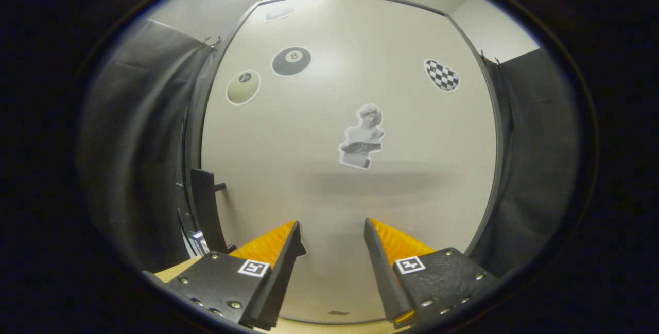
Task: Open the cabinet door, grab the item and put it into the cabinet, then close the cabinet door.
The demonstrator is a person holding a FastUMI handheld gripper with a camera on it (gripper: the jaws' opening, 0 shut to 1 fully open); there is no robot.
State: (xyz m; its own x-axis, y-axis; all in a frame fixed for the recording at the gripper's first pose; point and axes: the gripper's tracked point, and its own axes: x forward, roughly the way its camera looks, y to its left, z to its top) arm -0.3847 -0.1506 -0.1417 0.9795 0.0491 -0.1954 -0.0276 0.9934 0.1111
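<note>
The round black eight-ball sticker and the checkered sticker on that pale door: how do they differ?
The round black eight-ball sticker is one dark disc with a pale centre spot; the checkered sticker is an irregular oval of black-and-white squares. Both lie flat on the pale cabinet door, beyond the open, empty gripper.

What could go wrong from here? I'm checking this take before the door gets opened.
The gripper is open and empty, facing the flat cabinet door, while the dark handle sits off beside the left finger; closing now would likely miss it. The fingertips also look close to the door and could bump it.
</note>
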